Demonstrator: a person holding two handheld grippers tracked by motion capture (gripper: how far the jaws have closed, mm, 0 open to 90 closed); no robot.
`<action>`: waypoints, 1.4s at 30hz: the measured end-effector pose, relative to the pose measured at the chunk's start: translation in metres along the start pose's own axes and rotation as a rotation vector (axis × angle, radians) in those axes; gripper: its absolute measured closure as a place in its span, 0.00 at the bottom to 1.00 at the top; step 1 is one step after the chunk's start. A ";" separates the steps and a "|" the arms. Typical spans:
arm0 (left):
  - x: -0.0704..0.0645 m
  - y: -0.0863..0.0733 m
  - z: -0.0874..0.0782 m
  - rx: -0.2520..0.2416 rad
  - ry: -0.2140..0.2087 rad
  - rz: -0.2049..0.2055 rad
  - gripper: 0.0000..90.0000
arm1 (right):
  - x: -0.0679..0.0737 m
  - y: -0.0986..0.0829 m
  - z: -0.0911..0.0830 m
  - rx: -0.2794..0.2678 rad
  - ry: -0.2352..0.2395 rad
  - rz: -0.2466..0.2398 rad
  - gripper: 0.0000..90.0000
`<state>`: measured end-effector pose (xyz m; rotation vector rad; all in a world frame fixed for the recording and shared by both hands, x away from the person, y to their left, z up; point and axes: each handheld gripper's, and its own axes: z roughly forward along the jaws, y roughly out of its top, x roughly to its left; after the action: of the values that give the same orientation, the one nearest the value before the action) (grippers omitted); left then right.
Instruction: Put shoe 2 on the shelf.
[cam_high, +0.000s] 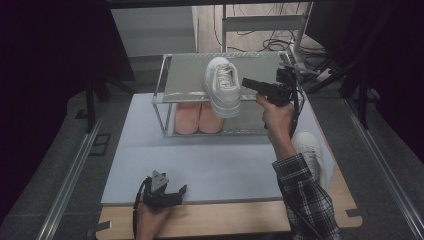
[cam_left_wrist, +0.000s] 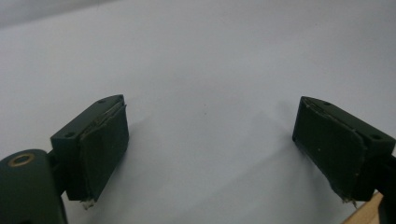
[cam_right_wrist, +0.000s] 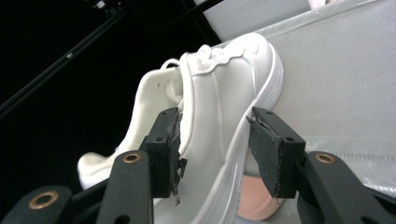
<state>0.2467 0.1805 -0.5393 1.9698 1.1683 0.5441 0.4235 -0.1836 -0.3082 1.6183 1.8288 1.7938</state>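
Note:
A white sneaker (cam_high: 222, 85) lies on the top shelf of a glass shoe rack (cam_high: 182, 75), toe to the back, its heel over the front edge. My right gripper (cam_high: 246, 83) is held at the sneaker's right side, jaws partly apart. In the right gripper view the sneaker's side wall and sole (cam_right_wrist: 219, 126) sit between the two pads (cam_right_wrist: 266, 149); firm contact is not clear. A second white sneaker (cam_high: 310, 152) lies on the table at the right, by the person's checked sleeve. My left gripper (cam_high: 170, 192) rests open on the white mat (cam_left_wrist: 201, 70), jaws wide with nothing between them.
A pair of pink slippers (cam_high: 197, 117) sits on the rack's lower shelf, one also peeking in below the sneaker (cam_right_wrist: 254, 200). The wooden table edge (cam_high: 225, 220) runs along the front. Metal rails (cam_high: 75, 170) flank the table; cables and stands lie behind the rack.

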 end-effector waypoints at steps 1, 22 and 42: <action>0.000 0.000 0.000 0.000 0.000 0.000 0.12 | 0.000 -0.001 -0.002 0.000 0.003 -0.003 0.59; 0.000 0.000 0.000 -0.002 0.002 -0.001 0.12 | -0.005 -0.048 -0.030 0.117 0.097 -0.113 0.50; 0.000 0.000 0.000 -0.003 0.002 -0.002 0.12 | 0.012 -0.083 -0.021 0.145 0.168 -0.274 0.99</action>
<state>0.2465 0.1803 -0.5395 1.9655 1.1695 0.5468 0.3561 -0.1662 -0.3589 1.2133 2.1763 1.7560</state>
